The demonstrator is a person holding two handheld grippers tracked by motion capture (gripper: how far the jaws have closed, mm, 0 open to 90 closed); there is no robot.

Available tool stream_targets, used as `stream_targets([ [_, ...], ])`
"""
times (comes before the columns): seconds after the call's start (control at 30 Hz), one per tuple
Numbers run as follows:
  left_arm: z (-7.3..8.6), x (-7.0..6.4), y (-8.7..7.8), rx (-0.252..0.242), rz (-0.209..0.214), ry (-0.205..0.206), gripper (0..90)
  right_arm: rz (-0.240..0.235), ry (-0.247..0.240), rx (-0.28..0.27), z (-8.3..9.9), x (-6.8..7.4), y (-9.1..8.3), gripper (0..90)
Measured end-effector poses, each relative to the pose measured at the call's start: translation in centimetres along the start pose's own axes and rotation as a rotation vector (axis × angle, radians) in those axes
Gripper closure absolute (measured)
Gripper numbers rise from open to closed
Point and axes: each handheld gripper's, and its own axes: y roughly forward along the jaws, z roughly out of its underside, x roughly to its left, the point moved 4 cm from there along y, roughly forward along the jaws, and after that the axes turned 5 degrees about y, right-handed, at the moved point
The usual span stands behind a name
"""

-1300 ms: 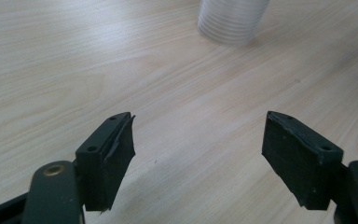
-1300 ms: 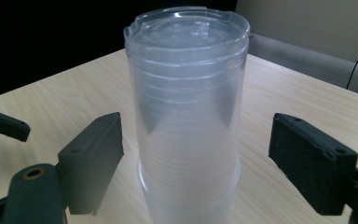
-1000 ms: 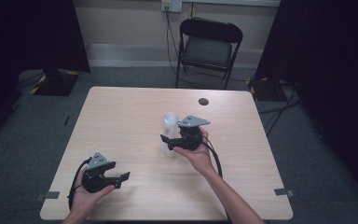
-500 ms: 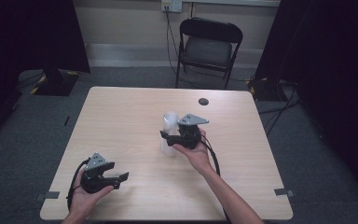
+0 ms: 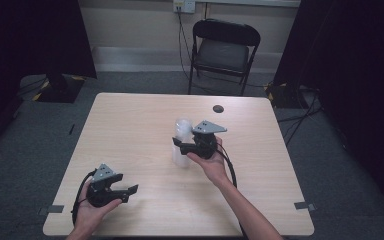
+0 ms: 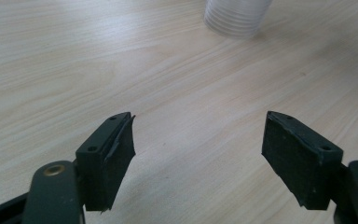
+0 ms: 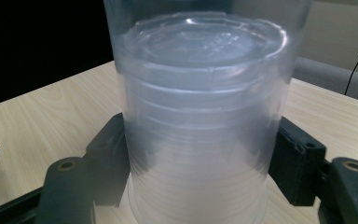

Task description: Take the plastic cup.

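Note:
A tall stack of clear plastic cups (image 5: 181,131) stands upside down on the wooden table (image 5: 130,125), near its middle. My right gripper (image 5: 179,145) reaches it from the right, its jaws pressed against both sides of the stack (image 7: 200,93) at mid-height. An outer clear cup wall rises above the top of the inner stack. My left gripper (image 5: 131,190) rests low at the front left of the table, open, nothing between its pads (image 6: 116,154). The foot of the stack (image 6: 237,17) shows far ahead of it.
A small dark round object (image 5: 218,108) lies near the table's far edge. A black folding chair (image 5: 223,50) stands beyond the table. Cables trail from both grippers toward the front edge.
The right gripper has edged slightly toward the stack. The left gripper and the cups have stayed put.

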Motion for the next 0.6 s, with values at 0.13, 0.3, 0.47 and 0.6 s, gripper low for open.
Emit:
stream_targets([
  [0.13,0.0,0.0,0.0,0.0,-0.002,-0.001,25.1,-0.001,-0.001,-0.01,-0.2,-0.1,-0.2,31.1],
  [0.3,0.0,0.0,0.0,0.002,-0.003,0.0,25.1,-0.006,0.0,-0.029,-0.6,-0.1,-0.4,31.6],
  [0.47,0.0,-0.1,0.1,0.001,-0.001,-0.003,25.2,-0.01,-0.004,-0.038,-0.9,-0.2,-0.7,32.0],
  [0.6,0.0,-0.1,0.1,0.001,-0.001,-0.007,25.2,-0.014,-0.004,-0.051,-1.1,-0.2,-0.9,32.5],
])
